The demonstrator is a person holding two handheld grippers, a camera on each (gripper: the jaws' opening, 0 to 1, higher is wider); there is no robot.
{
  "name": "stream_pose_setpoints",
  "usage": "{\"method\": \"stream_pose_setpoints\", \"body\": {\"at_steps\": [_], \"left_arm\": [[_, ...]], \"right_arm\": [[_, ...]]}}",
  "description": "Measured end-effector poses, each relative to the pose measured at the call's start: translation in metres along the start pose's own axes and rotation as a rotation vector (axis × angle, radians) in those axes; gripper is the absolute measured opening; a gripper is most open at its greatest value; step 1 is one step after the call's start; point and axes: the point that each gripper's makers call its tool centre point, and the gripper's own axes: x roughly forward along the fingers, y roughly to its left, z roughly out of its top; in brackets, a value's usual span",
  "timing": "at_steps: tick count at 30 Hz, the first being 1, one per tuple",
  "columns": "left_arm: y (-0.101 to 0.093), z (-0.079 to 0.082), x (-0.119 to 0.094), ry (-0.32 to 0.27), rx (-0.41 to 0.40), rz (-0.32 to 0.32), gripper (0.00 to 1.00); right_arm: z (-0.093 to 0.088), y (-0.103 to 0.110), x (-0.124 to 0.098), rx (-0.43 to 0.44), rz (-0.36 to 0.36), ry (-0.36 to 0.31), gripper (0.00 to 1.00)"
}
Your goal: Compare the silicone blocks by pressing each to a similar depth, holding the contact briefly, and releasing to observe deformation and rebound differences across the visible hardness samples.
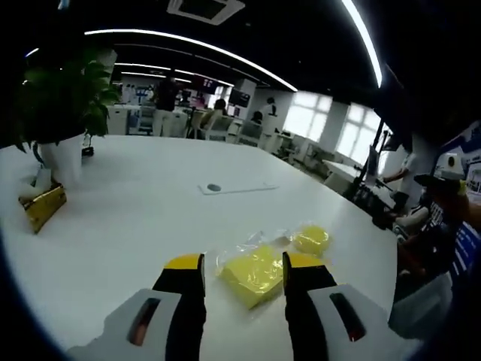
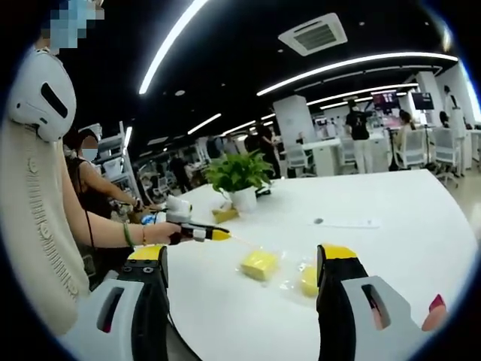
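A square yellow silicone block (image 1: 252, 275) lies in a clear plastic bag on the white table (image 1: 150, 218). A smaller round yellow block (image 1: 312, 240) sits just to its right in the same wrapping. My left gripper (image 1: 244, 263) is open and hovers short of the square block, which shows between its yellow-tipped jaws without touching them. In the right gripper view, the square block (image 2: 259, 264) and the round block (image 2: 308, 280) lie ahead of my open right gripper (image 2: 244, 256). The left gripper (image 2: 204, 233) comes in from the left, held above the table.
A potted plant (image 1: 64, 113) in a white pot and a gold packet (image 1: 42, 206) stand at the table's left. A flat white sheet (image 1: 237, 186) lies mid-table. A person in a cream sleeve (image 2: 37, 226) stands close on the left; other people and desks fill the background.
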Motion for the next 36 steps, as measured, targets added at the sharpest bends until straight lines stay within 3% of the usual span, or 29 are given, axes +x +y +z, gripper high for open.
{"method": "stream_pose_setpoints", "body": {"at_steps": [14, 26, 36], "left_arm": [[-0.060, 0.013, -0.057, -0.086, 0.034, -0.017, 0.49], [-0.104, 0.027, -0.097, -0.166, 0.068, -0.018, 0.57], [-0.139, 0.017, -0.121, -0.182, 0.083, -0.033, 0.64]], "right_arm": [[0.001, 0.010, -0.005, -0.001, 0.032, -0.031, 0.76], [-0.015, 0.010, -0.012, 0.016, 0.021, -0.028, 0.74], [-0.032, -0.001, -0.029, 0.044, -0.004, -0.020, 0.77]]}}
